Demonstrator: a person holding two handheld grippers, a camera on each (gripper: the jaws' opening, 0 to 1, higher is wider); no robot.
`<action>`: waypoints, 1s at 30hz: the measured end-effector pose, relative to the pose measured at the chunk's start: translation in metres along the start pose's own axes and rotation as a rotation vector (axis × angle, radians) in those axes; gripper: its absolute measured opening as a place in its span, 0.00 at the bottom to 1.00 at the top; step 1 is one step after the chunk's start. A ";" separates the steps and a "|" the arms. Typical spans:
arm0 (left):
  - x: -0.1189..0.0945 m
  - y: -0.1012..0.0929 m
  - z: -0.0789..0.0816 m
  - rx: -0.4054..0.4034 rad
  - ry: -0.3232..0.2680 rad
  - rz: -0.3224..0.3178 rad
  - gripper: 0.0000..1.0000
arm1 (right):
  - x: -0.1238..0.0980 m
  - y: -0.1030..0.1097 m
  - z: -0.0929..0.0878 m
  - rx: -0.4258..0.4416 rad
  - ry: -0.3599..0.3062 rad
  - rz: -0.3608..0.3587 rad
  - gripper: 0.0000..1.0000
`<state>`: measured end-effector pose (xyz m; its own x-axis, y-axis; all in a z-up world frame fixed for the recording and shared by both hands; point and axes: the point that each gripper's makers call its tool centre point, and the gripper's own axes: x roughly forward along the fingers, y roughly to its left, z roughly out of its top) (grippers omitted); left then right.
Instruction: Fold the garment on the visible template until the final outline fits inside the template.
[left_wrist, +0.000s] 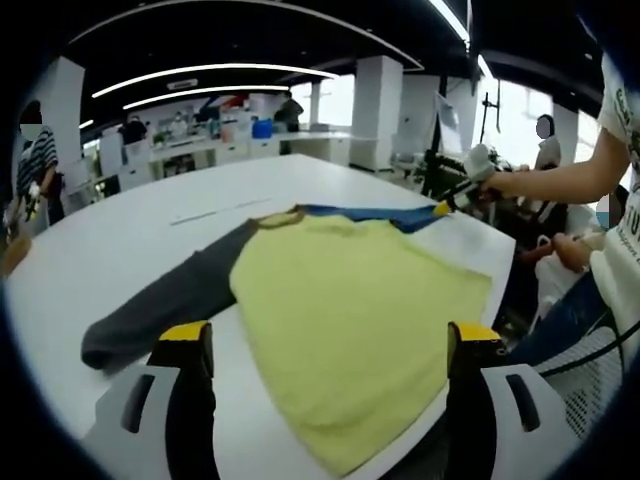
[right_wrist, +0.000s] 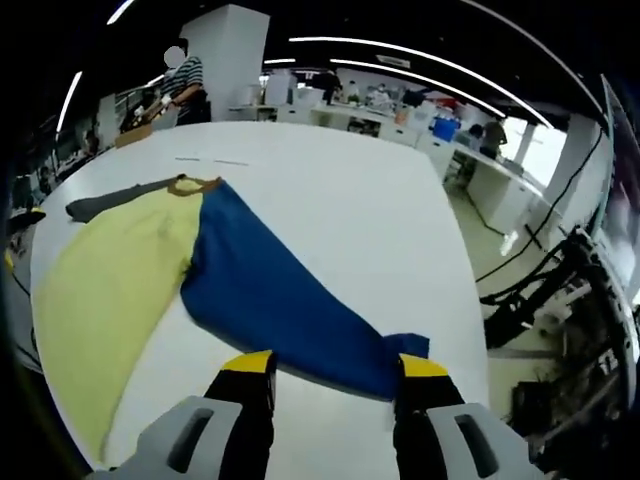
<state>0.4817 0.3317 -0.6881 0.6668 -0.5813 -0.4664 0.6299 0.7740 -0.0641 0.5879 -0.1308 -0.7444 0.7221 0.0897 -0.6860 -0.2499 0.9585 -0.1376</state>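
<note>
A garment lies flat on the white table (left_wrist: 120, 240). Its pale yellow body (left_wrist: 350, 310) is in front of my left gripper (left_wrist: 330, 340), whose jaws stand wide apart above its near hem with nothing between them. The dark grey sleeve (left_wrist: 170, 300) stretches toward the left. The blue sleeve (right_wrist: 270, 290) runs from the brown collar (right_wrist: 190, 184) to my right gripper (right_wrist: 335, 365). That gripper's jaws are partly apart, with the sleeve's cuff (right_wrist: 405, 348) lying between them. In the left gripper view the right gripper (left_wrist: 455, 198) sits at the tip of the blue sleeve (left_wrist: 370, 213).
A thin pale line (left_wrist: 210, 214) is marked on the table beyond the collar. The table's edge (right_wrist: 470, 330) runs close on the right, with cables and stands on the floor beyond. A person (left_wrist: 610, 200) stands at that side. Desks and other people fill the background.
</note>
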 end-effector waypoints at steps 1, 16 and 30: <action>0.000 0.000 0.000 0.000 0.000 0.000 0.94 | -0.002 -0.005 -0.003 0.007 0.002 -0.010 0.42; 0.000 -0.001 -0.002 -0.008 0.007 0.000 0.92 | -0.012 -0.040 -0.032 0.015 0.051 -0.094 0.29; -0.001 -0.003 -0.001 -0.021 0.009 0.009 0.89 | -0.001 -0.080 -0.047 0.109 0.037 -0.167 0.00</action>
<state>0.4784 0.3306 -0.6883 0.6683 -0.5723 -0.4752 0.6157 0.7841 -0.0785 0.5774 -0.2204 -0.7664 0.7227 -0.0813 -0.6864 -0.0556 0.9830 -0.1749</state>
